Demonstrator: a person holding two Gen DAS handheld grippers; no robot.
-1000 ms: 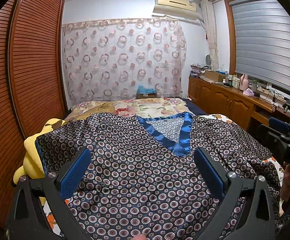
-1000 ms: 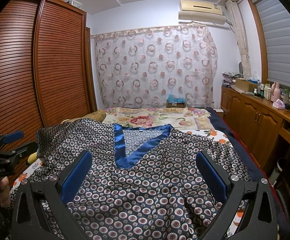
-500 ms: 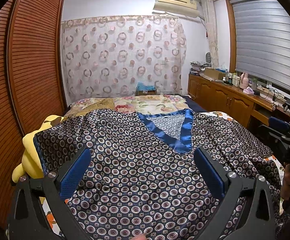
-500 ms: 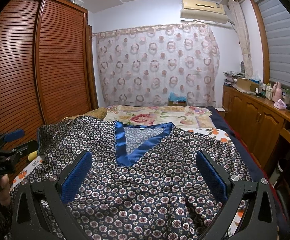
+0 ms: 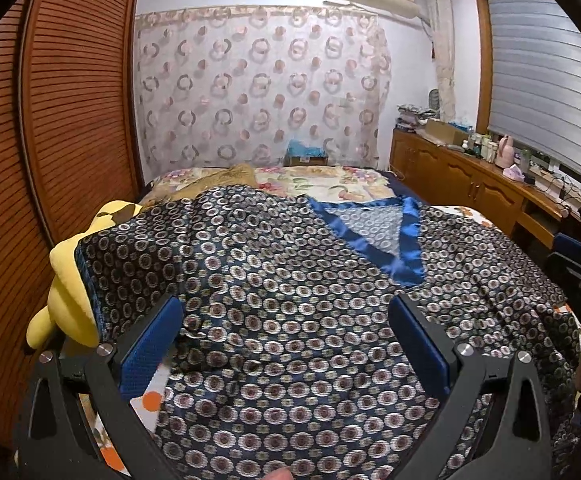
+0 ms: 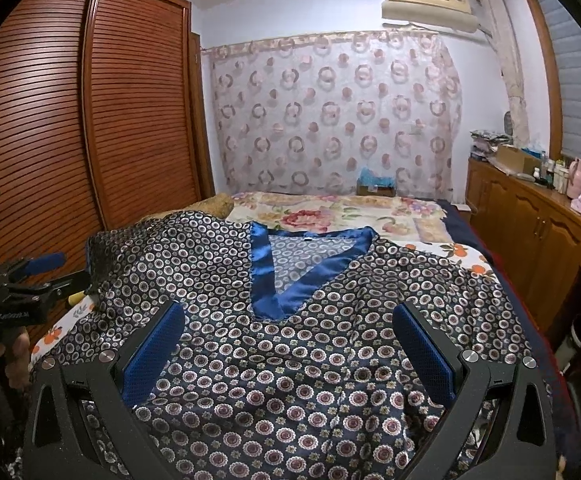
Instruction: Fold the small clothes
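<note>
Left wrist view: the left gripper (image 5: 286, 344) is held over the shirt (image 5: 290, 300), jaws wide apart, nothing gripped.
Right wrist view: the right gripper (image 6: 288, 350) is seen just the same, jaws spread, nothing clamped.
Shirt: spread flat across the near end of the bed (image 6: 330, 210), blue V-neck collar (image 6: 286, 276) facing up, pointing toward the near edge.
Left bed edge: a yellow plush toy (image 5: 68, 280) is partly covered by the shirt's sleeve.
Far wall: a ring-patterned curtain (image 6: 330, 116) is hung behind the bed.

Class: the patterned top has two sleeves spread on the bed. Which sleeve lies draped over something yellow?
The sleeve by the wooden wardrobe: it lies over a yellow plush toy. The other sleeve lies on the floral bedsheet.
</note>
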